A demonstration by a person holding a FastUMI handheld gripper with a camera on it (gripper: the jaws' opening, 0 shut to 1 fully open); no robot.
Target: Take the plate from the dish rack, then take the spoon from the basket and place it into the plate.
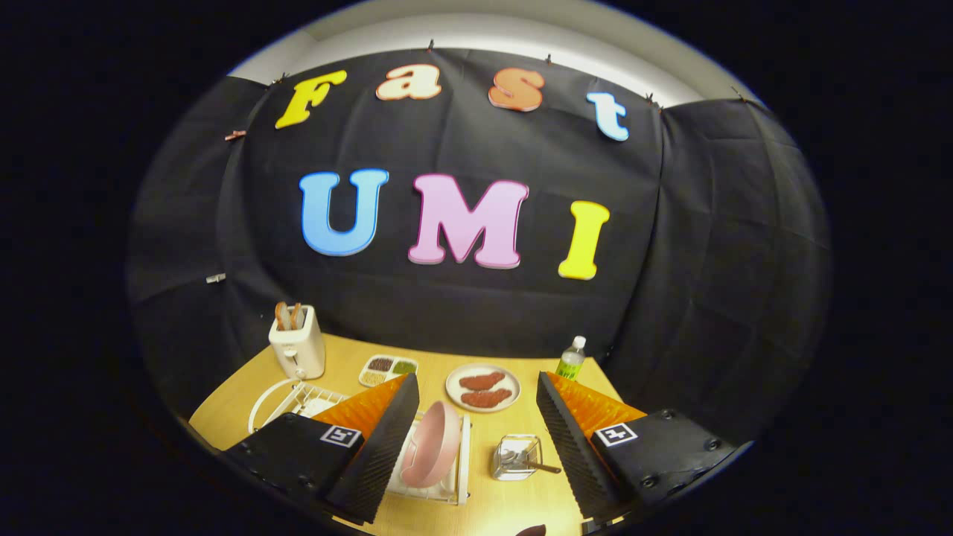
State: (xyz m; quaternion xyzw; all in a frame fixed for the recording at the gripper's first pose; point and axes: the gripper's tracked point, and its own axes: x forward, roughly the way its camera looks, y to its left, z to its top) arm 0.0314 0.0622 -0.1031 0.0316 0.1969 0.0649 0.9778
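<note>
Pink plate (430, 445) part-hidden behind open claw (476, 435)

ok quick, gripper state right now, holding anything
Gripper: open and empty, fingers spread above the pink plate standing in the dish rack.

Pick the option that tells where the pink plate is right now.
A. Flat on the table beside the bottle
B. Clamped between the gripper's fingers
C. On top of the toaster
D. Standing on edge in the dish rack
D: the pink plate stands on edge in the white dish rack, while the gripper hangs open above it, fingers touching nothing.
</note>
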